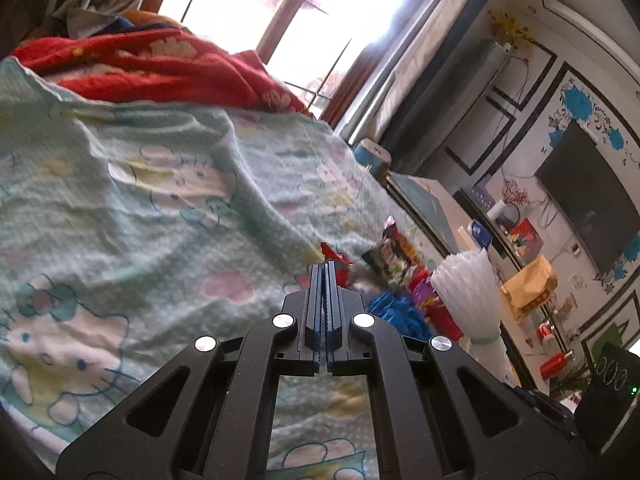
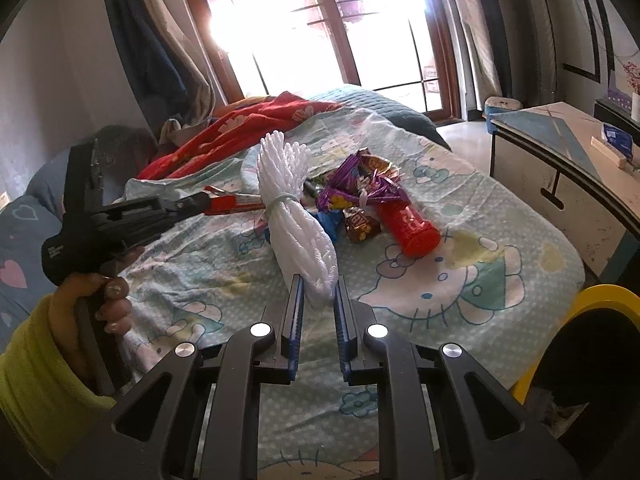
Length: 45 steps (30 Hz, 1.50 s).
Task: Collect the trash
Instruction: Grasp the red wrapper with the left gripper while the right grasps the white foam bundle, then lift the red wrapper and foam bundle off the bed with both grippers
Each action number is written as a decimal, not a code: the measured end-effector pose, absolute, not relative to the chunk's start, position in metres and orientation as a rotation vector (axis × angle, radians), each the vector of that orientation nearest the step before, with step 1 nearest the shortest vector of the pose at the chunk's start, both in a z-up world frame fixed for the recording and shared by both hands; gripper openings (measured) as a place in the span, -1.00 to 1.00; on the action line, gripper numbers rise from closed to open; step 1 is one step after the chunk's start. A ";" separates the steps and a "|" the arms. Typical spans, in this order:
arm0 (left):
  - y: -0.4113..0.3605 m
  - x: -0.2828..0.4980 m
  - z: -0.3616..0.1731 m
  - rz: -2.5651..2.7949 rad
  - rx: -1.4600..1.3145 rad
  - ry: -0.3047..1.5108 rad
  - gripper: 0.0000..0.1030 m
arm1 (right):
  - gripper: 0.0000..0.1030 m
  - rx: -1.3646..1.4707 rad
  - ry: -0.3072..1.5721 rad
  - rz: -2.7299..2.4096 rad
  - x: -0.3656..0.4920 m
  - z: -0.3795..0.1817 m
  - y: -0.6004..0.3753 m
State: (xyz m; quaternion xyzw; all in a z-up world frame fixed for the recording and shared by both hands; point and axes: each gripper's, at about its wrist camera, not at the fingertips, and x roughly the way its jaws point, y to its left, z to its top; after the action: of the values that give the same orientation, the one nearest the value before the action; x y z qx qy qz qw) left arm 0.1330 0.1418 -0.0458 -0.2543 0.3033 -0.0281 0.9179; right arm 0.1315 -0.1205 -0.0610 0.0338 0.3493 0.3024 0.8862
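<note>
Our left tongs [image 2: 208, 200] pinched a red flat wrapper [image 2: 236, 203]; our right tongs [image 2: 317, 286] clamped the white foam-net bundle [image 2: 298, 216]. Near the bed's [image 2: 500, 280] right edge, that thin wrapper could slip free.

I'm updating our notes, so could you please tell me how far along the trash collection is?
Done: nothing visibly binned yet. In hand: the left claw is shut on a red wrapper; the right claw grips a white foam bundle. Left: purple wrappers, a brown wrapper and a red tube lie on the bed.

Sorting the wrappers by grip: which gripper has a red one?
The left gripper, shut on the red wrapper; the right gripper clamps the white foam net.
</note>
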 end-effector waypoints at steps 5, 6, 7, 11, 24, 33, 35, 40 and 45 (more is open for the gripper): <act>0.140 0.127 -0.031 -0.068 -0.521 0.586 -1.00 | -0.72 0.083 0.700 0.614 0.127 -0.053 -0.129; 0.139 0.126 -0.027 -0.073 -0.521 0.578 -1.00 | -0.72 0.085 0.694 0.610 0.126 -0.052 -0.131; 0.139 0.125 -0.024 -0.079 -0.521 0.572 -1.00 | -0.72 0.087 0.691 0.607 0.126 -0.051 -0.132; 0.130 0.119 -0.012 -0.114 -0.514 0.548 -1.00 | -0.72 0.097 0.675 0.594 0.123 -0.045 -0.138; 0.084 0.109 0.015 -0.275 -0.495 0.515 -1.00 | -0.72 0.125 0.631 0.551 0.119 -0.030 -0.157; 0.052 0.104 0.021 -0.373 -0.471 0.518 -1.00 | -0.72 0.156 0.601 0.496 0.121 -0.020 -0.183; 0.045 0.104 0.022 -0.391 -0.467 0.523 -1.00 | -0.72 0.158 0.598 0.489 0.120 -0.019 -0.186; 0.023 0.099 0.021 -0.443 -0.438 0.534 -1.00 | -0.72 0.164 0.590 0.464 0.119 -0.017 -0.198; 0.003 0.097 0.017 -0.484 -0.409 0.553 -1.00 | -0.72 0.170 0.587 0.437 0.119 -0.015 -0.213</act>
State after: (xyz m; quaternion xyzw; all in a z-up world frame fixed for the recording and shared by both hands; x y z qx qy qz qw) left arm 0.0972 0.0025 0.0166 -0.1987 0.2683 -0.2349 0.9129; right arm 0.1188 -0.2128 -0.0153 0.0829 0.2865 0.2133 0.9303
